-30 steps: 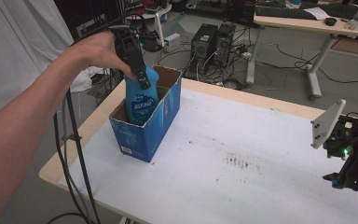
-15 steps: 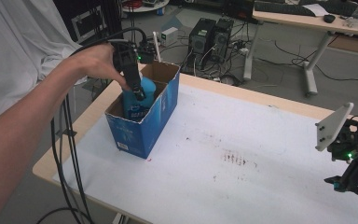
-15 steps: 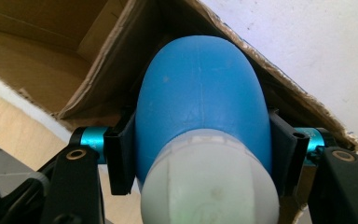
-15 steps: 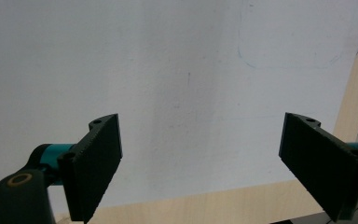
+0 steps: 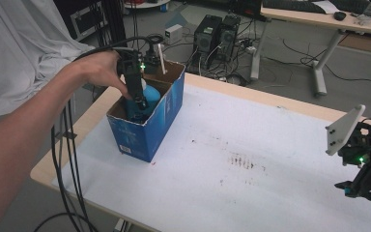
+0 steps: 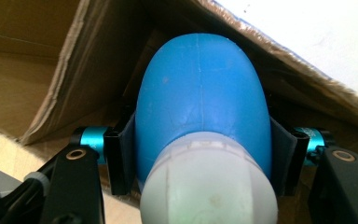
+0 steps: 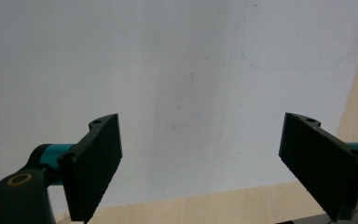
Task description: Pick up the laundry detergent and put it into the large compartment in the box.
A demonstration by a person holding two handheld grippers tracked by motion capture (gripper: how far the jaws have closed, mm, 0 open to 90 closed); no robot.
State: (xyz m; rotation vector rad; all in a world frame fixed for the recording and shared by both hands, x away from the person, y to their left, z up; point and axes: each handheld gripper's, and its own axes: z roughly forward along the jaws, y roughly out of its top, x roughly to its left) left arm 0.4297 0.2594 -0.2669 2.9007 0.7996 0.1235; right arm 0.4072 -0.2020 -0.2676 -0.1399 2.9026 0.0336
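Observation:
A blue cardboard box (image 5: 147,128) stands open-topped at the table's left end. Inside it is a blue bottle (image 5: 150,98) with a white cap (image 6: 209,186). My left gripper (image 5: 141,99) reaches down into the box, shut on the blue bottle; its two black jaws press the bottle's (image 6: 200,98) sides, near the cap end. My right gripper (image 5: 362,186) hovers at the table's right edge, open, jaws wide apart with nothing between them, over the white sheet (image 7: 177,70).
The white sheet (image 5: 251,159) covers most of the wooden table (image 5: 270,99), with faint dark smudges (image 5: 244,162) near the middle. Cables (image 5: 67,159) hang off the left edge. Computer towers (image 5: 215,31) and another desk (image 5: 319,19) stand beyond the far edge.
My left gripper has lowered the blue bottle deeper into the box. The right gripper has stayed at the right edge.

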